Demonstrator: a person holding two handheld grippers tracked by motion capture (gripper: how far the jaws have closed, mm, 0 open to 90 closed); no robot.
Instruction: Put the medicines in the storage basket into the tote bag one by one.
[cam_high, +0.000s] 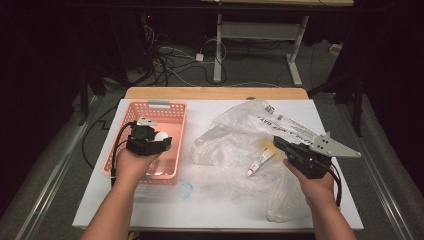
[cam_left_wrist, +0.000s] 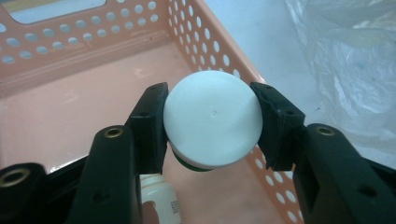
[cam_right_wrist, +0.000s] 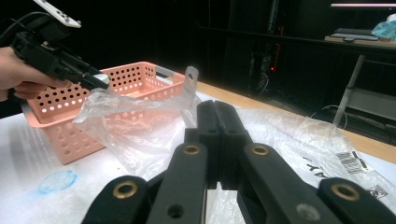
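- A person stands at a white counter (cam_high: 220, 205), both forearms reaching in from the near edge, a black claw in each hand.
- The left claw (cam_high: 159, 138) is held over a pink perforated basket (cam_high: 170, 107) at the left of the counter. The left hand (cam_high: 134, 159) wraps the claw's body from below, wrist roughly straight, jaws pointing toward the right side of the basket.
- In the left gripper view, the left claw (cam_left_wrist: 211, 122) grips a round white-capped bottle (cam_left_wrist: 212, 119); both pads press the sides of the cap, and a thin green band shows under the cap's edge. The bottle hangs above the basket floor (cam_left_wrist: 70, 112), close to the basket's right wall.
- A second small white bottle (cam_left_wrist: 159, 196) lies in the basket under the claw.
- The right claw (cam_high: 278, 143) rests at the right of the counter on a crumpled clear plastic bag (cam_high: 235, 135), jaws pointing left. The right hand (cam_high: 312, 180) grips it from behind.
- In the right gripper view, the right claw (cam_right_wrist: 215, 121) has its jaws pressed together with nothing between them.
- A small white tube (cam_high: 259, 162) lies on the bag just in front of the right claw, not touching it.
- A pale blue smudge (cam_high: 185, 190) marks the counter near the basket's front corner.
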